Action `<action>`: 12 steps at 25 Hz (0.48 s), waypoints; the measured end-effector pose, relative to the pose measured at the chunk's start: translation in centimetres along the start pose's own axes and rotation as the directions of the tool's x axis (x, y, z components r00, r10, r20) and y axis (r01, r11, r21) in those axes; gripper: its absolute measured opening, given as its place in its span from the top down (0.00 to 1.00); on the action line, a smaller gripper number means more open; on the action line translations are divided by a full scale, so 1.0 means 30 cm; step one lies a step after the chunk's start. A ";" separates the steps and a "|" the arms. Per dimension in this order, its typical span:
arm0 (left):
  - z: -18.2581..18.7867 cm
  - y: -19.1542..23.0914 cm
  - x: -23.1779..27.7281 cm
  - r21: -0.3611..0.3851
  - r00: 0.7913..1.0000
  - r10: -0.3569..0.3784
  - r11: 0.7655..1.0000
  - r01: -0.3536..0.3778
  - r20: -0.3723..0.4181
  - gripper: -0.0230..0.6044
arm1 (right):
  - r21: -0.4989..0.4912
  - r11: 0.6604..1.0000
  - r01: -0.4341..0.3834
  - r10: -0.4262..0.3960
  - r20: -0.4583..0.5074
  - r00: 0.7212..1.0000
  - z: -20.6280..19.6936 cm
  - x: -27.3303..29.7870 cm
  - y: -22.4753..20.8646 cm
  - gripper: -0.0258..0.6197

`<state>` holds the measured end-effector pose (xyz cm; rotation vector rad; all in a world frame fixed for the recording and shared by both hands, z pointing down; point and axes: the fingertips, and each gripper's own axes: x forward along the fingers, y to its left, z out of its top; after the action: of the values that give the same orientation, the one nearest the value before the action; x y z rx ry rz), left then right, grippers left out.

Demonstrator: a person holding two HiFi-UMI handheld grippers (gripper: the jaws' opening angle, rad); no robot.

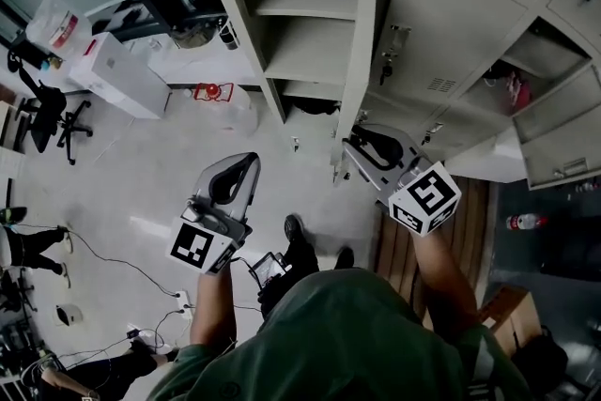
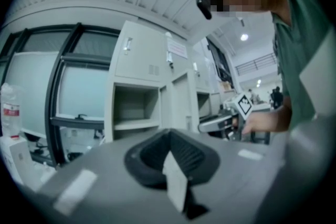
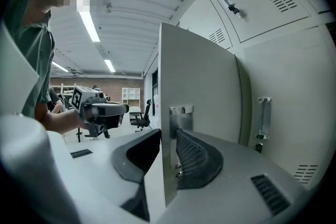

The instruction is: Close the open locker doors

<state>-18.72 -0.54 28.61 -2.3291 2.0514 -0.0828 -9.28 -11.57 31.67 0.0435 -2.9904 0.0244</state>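
Right gripper [image 3: 169, 136] is clamped on the free edge of the open pale-grey metal locker door [image 3: 199, 76], one black ribbed pad on each face, just beside the door's chrome latch [image 3: 181, 110]. The door stands out edge-on from the shelved open locker compartment [image 1: 310, 23]. Left gripper [image 2: 169, 136] hangs well apart over the floor, jaws pressed together, holding nothing. A second open locker [image 1: 554, 122] shows at far right.

A black office chair [image 1: 47, 113] stands beside a white box [image 1: 117, 75] on the pale floor [image 1: 141, 183]. Cables [image 1: 99, 251] trail across it. A bottle [image 1: 526, 222] lies near wooden slats [image 1: 474, 211].
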 end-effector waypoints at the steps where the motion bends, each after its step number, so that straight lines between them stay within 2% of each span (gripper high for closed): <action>1: -0.006 0.022 -0.001 -0.004 1.000 -0.001 1.000 0.001 0.000 0.96 | -0.005 1.000 -0.004 0.004 0.000 1.000 0.006 0.022 0.012 0.82; 7: -0.055 0.146 -0.019 -0.032 1.000 0.005 0.999 -0.005 -0.004 0.96 | -0.031 0.999 -0.025 0.025 -0.011 1.000 0.023 0.169 0.073 0.83; 12: -0.083 0.279 -0.030 -0.055 1.000 0.017 0.998 -0.017 -0.002 0.96 | -0.042 0.999 -0.011 0.011 -0.016 1.000 0.039 0.322 0.072 0.85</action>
<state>-27.27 -0.67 30.57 -2.3429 2.1007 -0.0286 -19.06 -9.69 31.93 0.0218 -2.9739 -0.0371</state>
